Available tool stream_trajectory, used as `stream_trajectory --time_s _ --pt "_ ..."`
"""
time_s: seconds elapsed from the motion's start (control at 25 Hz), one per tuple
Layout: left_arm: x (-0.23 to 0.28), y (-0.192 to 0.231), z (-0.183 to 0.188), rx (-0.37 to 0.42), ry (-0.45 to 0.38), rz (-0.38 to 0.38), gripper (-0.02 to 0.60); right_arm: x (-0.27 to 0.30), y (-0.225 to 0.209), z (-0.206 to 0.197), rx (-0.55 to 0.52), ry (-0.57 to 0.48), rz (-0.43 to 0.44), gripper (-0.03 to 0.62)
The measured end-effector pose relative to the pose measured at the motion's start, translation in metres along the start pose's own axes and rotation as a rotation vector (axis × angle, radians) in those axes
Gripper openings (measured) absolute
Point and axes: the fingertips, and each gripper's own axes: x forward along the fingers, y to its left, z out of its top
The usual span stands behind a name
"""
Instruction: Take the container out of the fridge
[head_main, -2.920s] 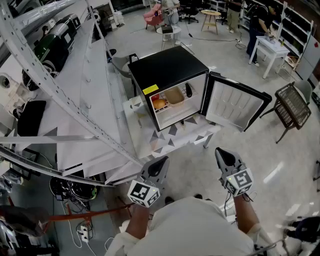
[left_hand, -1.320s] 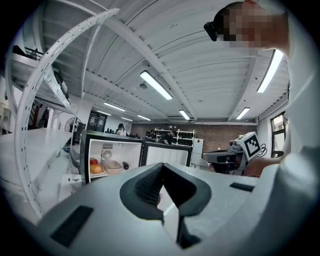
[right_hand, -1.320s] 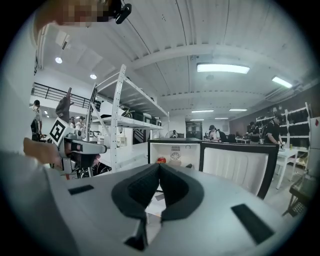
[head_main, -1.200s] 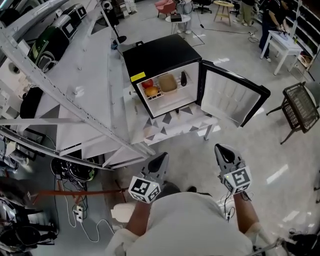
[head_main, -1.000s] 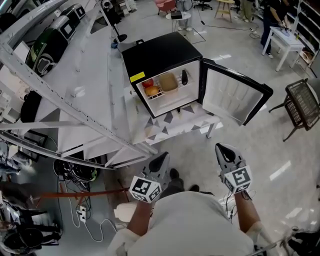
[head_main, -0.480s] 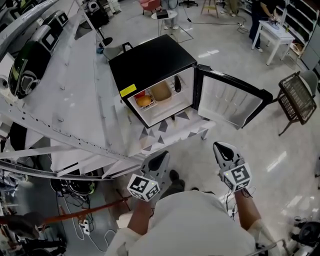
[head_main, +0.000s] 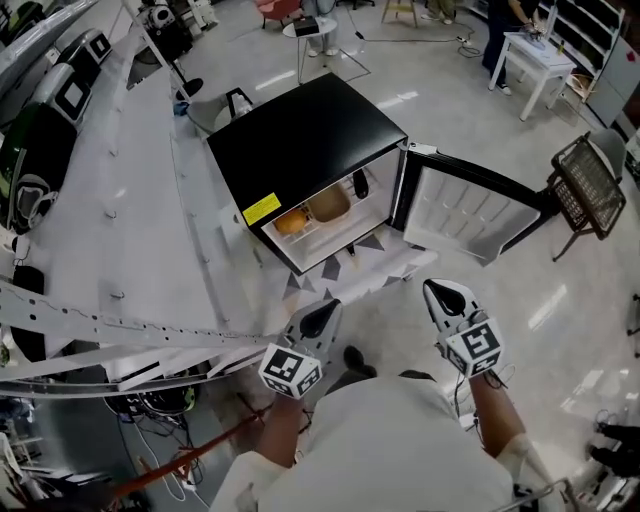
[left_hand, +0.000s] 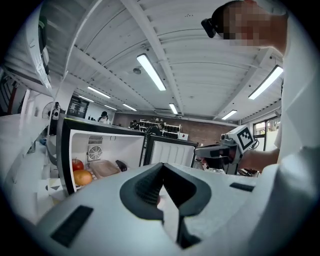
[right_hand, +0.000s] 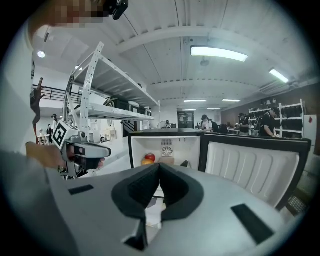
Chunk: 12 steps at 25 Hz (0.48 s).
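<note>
- The container (head_main: 329, 203) sits on the shelf inside the open fridge (head_main: 300, 150), between an orange (head_main: 291, 221) and a dark item (head_main: 359, 185).
- The left gripper (head_main: 320, 315) and right gripper (head_main: 442, 296) are both clenched on nothing, well apart from the fridge.
- Advice: part 1 gripper's jaws before reaching in, enter level, and pinch the container's near rim.

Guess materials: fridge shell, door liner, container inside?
Shell: black, smooth, with a semi-gloss sheen; painted metal or plastic, can't tell which. Door liner: white moulded plastic, judging by the ribs. Container: tan, looks like translucent plastic; too small to be sure.
</note>
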Motion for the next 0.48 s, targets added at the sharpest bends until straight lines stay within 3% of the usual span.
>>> stream_trajectory --time_s 0.2,0.48 --pt "0.002 0.024 0.001 0.009 -0.005 -0.050 0.002 0.023 0.006 -0.001 0.024 0.022 -0.030 0.006" --pt "0.008 0.038 0.014 -0.026 -0.081 -0.079 0.002 0.042 0.003 -0.001 0.030 0.054 -0.020 0.006"
